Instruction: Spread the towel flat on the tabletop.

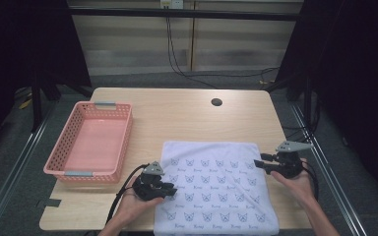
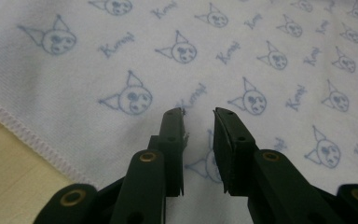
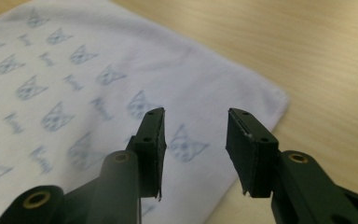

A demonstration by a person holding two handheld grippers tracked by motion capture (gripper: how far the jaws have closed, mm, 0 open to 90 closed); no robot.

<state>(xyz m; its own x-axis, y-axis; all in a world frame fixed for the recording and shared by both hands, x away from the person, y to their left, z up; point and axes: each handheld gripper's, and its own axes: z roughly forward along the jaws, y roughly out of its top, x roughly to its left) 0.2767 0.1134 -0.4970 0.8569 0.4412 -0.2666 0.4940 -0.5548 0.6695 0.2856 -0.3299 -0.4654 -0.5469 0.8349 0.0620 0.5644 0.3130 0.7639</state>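
White towel with blue cat print lies flat on tabletop, at near edge, right of pink basket. Left hand-held gripper over towel's left edge, jaws parted, nothing between. Right hand-held gripper above towel's right corner, released, empty.

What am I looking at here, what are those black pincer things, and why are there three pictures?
A person sits at a wooden table holding a hand-operated two-jaw tool in each hand: the left gripper and the right gripper. One picture comes from a camera overhead; the other two come from small cameras riding on each gripper, looking along its black jaws. On the table lie a folded white towel with a blue cat-face print and an empty pink basket. Both grippers stand open over the towel, holding nothing.
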